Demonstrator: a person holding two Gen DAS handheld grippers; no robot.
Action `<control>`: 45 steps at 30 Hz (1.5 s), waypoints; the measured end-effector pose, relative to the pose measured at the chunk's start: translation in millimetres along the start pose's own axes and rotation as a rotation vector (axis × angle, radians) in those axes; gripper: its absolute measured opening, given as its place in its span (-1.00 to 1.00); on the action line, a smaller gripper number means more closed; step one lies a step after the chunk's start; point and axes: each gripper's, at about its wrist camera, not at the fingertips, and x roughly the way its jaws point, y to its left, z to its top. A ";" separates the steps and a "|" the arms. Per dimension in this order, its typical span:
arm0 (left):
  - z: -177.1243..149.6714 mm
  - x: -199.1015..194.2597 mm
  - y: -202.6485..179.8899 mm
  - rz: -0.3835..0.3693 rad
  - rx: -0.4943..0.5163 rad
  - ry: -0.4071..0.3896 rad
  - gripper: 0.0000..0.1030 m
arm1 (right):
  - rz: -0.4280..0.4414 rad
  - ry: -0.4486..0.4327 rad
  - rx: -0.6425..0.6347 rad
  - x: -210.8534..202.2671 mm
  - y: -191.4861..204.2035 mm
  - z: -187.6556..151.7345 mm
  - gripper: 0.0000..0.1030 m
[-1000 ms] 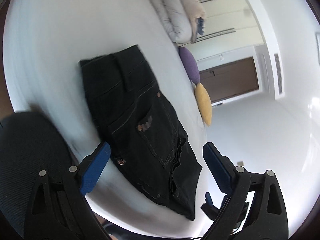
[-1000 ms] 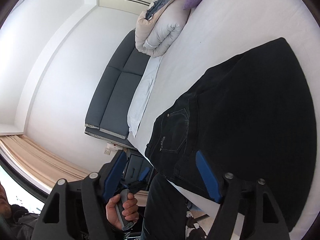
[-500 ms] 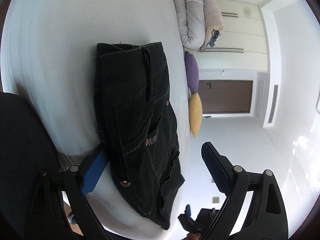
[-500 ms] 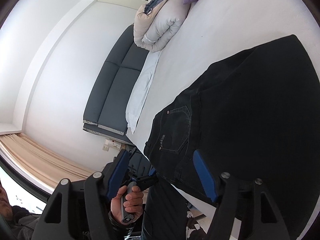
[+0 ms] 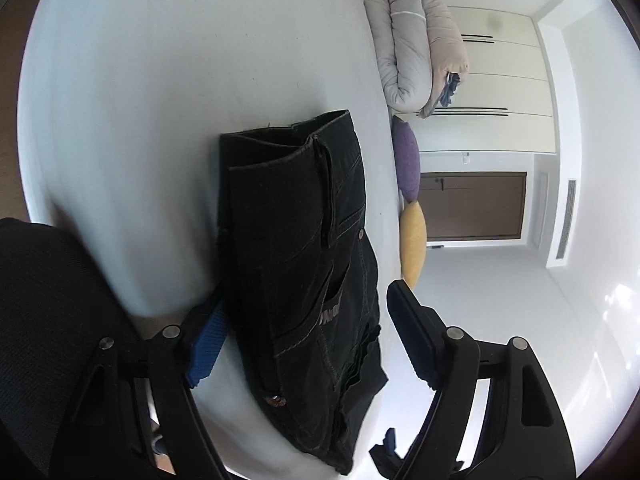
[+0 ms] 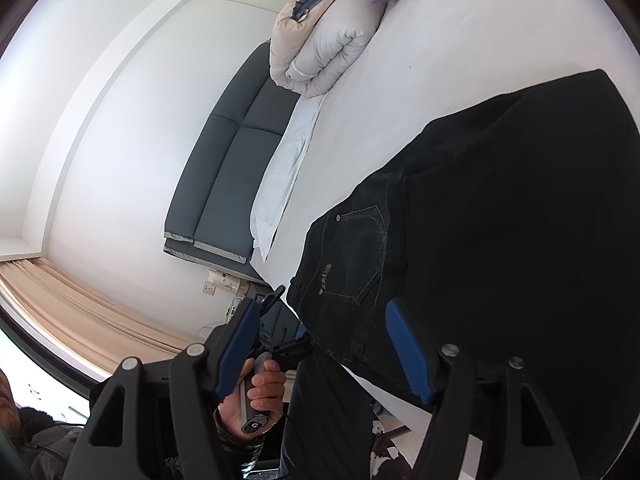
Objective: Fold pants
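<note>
Black jeans [image 5: 304, 264] lie folded on the white bed [image 5: 180, 80], back pocket and waistband up; they also show in the right wrist view [image 6: 500, 240], near the bed's edge. My left gripper [image 5: 310, 340] is open, its blue fingers on either side of the waistband end, one finger [image 5: 206, 350] partly behind the cloth. My right gripper [image 6: 326, 354] is open and empty, just off the bed's edge by the waistband corner. The hand holding the left gripper [image 6: 260, 396] shows below it.
A rolled beige-and-white duvet [image 5: 416, 44] lies at the far end of the bed, with a purple pillow [image 5: 406, 156] and a yellow pillow [image 5: 414, 240] beside it. A dark sofa [image 6: 224, 184] stands by the wall. A black mesh chair [image 5: 52, 320] is close at left.
The left gripper has swung and moved in toward the jeans' waistband end, which now sits between its fingers. The right gripper has barely moved and stays open.
</note>
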 end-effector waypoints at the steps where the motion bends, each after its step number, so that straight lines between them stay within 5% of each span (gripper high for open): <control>1: 3.3 3.0 2.0 -0.026 -0.029 0.003 0.47 | 0.001 0.005 -0.005 2.2 1.0 0.4 0.31; 4: 12.6 11.7 -1.5 -0.072 -0.044 0.009 0.39 | -0.006 0.023 -0.022 9.0 5.6 2.6 0.30; 9: 16.6 11.0 -3.7 -0.080 -0.048 0.002 -0.37 | -0.043 0.058 -0.045 28.5 12.1 15.6 0.23; 14: 23.5 13.2 8.4 -0.077 -0.087 -0.015 -0.60 | -0.113 0.132 -0.047 67.9 10.5 29.2 -0.07; 18: 22.7 11.0 -20.4 -0.044 0.052 -0.024 -0.73 | -0.212 0.218 -0.009 106.5 -2.7 35.0 -0.42; 24: 12.9 11.3 -68.6 -0.003 0.235 -0.025 -0.74 | -0.289 0.233 0.084 121.9 -33.9 33.5 -1.00; 33: -40.4 32.2 -164.2 0.037 0.595 0.012 -0.74 | -0.228 0.201 0.102 113.7 -50.9 24.1 -1.00; 35: -66.8 41.8 -189.3 0.041 0.713 0.042 -0.74 | -0.178 0.165 0.126 97.4 -49.2 25.4 -0.75; 37: -92.1 53.3 -209.0 0.054 0.827 0.071 -0.74 | -0.101 0.077 0.153 66.2 -46.9 28.8 0.17; 39: -121.0 68.1 -224.2 0.062 0.928 0.109 -0.74 | -0.056 -0.024 0.176 28.7 -48.3 34.6 0.55; 45: -245.8 136.9 -235.9 0.145 1.327 0.305 -0.74 | 0.050 -0.136 0.229 -58.9 -63.6 46.4 0.63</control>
